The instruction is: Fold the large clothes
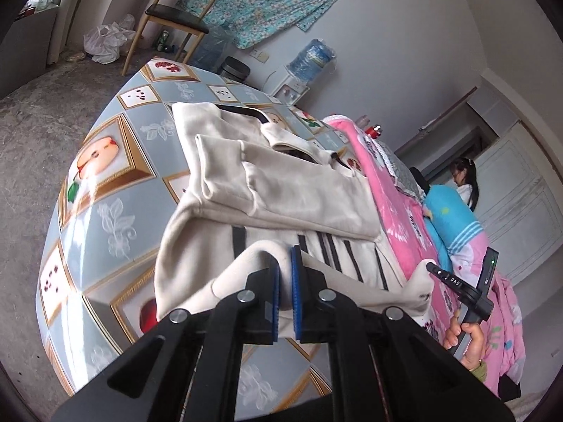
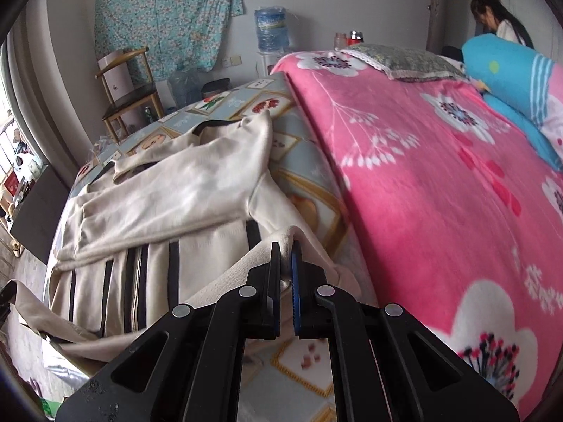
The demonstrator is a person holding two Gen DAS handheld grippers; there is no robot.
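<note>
Left side: our left gripper is pinched on the near hem of the cream jacket, cloth bunched between the blue pads. The jacket lies on the tiled-print table cover, collar end away from us, black stripes showing on the lower body.

Centre: both sleeves appear already folded in across the chest, one layered over the other. We judge the sleeve step done.

Right side: our right gripper is likewise clamped on the hem at the other bottom corner, fabric lifted into a ridge. In the left wrist view the same gripper shows at the jacket's right corner. The pink floral blanket lies just beside the jacket.

Remaining, by our estimate: carry the raised hem up toward the collar to halve the body, then flatten. Roughly midway.
</note>
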